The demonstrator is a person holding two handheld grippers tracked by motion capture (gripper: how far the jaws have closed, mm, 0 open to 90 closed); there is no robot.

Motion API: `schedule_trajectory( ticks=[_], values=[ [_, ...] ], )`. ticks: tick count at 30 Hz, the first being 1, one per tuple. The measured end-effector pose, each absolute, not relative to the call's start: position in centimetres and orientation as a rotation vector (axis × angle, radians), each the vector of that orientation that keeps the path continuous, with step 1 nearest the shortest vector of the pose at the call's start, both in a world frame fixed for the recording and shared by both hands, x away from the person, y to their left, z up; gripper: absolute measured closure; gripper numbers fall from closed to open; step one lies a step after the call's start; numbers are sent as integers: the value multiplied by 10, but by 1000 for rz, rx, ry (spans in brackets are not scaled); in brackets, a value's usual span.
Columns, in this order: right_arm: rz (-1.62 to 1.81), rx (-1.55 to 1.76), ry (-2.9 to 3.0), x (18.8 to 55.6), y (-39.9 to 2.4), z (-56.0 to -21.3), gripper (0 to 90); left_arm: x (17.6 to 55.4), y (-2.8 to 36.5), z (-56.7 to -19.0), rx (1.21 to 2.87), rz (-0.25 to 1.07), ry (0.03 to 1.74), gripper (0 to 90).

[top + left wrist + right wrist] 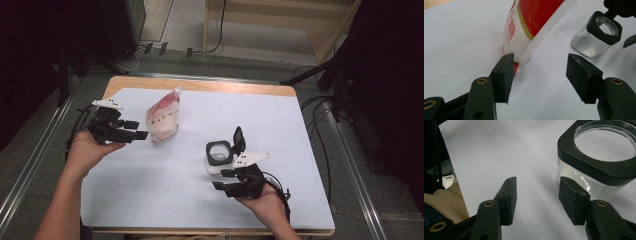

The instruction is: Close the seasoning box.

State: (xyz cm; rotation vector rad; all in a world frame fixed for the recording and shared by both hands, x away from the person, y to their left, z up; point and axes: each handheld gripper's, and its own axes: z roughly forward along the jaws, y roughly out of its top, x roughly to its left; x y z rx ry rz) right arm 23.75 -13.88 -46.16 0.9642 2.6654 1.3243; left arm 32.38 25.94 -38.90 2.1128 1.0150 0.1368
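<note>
Right next to the pouch (pixel 162 120) sits the left claw (pixel 142 135), jaws apart with nothing clamped, though the pouch's bottom corner pokes just inside the near pad in the left claw view. That pouch stands upright on the white surface (pixel 150 200), long axis running up and leaning a bit away from the claw. Off to the pouch's other side, well apart, is the jar (pixel 219 155) with its lid flipped open. The right claw (pixel 223 179) hangs just beside the jar, jaws also apart, gripping nothing. So for the pouch the left hand is clearly nearer, I'd say.
</note>
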Motion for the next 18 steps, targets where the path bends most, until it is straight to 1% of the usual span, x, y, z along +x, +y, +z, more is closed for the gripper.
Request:
schedule_trajectory(
  ticks=[4,13,18],
  values=[
    [1323,958,2671,238,-137,-462,489,331,256,-389,2114,150,1014,405],
    [1322,980,2664,236,-138,-463,488,345,240,-395,2142,135,1000,407],
    [1322,973,2659,236,-138,-464,488,351,233,-397,2140,143,1019,414]
  ],
)
